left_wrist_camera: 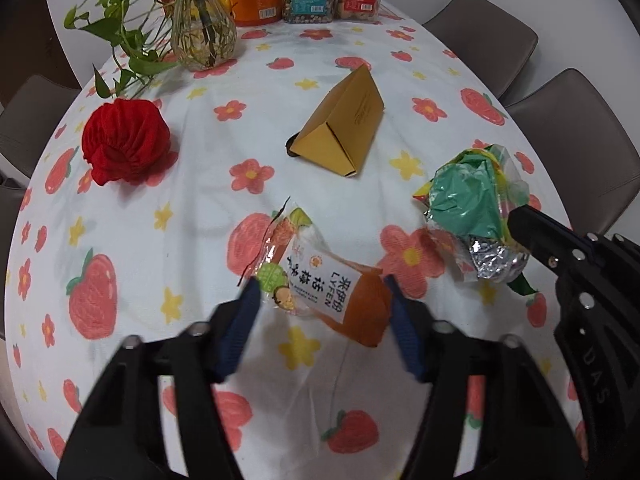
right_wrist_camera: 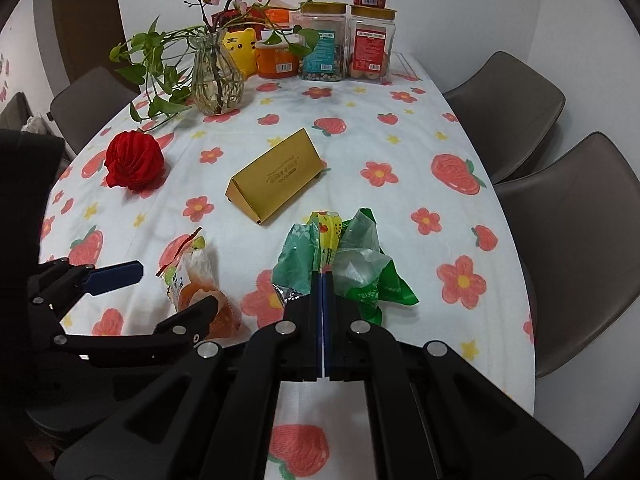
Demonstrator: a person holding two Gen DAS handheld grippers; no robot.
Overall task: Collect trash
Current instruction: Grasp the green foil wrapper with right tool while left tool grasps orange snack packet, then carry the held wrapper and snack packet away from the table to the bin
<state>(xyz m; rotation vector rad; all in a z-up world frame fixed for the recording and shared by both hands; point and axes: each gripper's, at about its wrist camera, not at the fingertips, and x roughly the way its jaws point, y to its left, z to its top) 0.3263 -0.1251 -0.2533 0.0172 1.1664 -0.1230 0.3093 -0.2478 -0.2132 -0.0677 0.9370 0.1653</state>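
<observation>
We see the orange snack wrapper [left_wrist_camera: 320,280] lying flat on the flower-and-strawberry tablecloth [left_wrist_camera: 192,208], near the table's close end. Our left gripper [left_wrist_camera: 322,290] is around it: the blue pads [left_wrist_camera: 240,320] sit at either side of the wrapper's lower part, and they look to be at its edges, though we cannot tell whether they press it.

Just beside it, to the right, our right gripper [right_wrist_camera: 323,274] has its jaws fully together, pinching a crumpled bundle of green plastic and foil wrappers [right_wrist_camera: 352,260] that rests on the cloth.

Beyond these, mid-table, a gold triangular box [left_wrist_camera: 340,128] lies on its side. A red honeycomb paper ball [left_wrist_camera: 124,140] sits well to the left. At the far end stands a glass vase [left_wrist_camera: 202,36] with trailing green leaves, and behind it an orange tub [left_wrist_camera: 256,2] and two clear jars [right_wrist_camera: 344,44]. Grey chairs [right_wrist_camera: 560,208] line the right side.
</observation>
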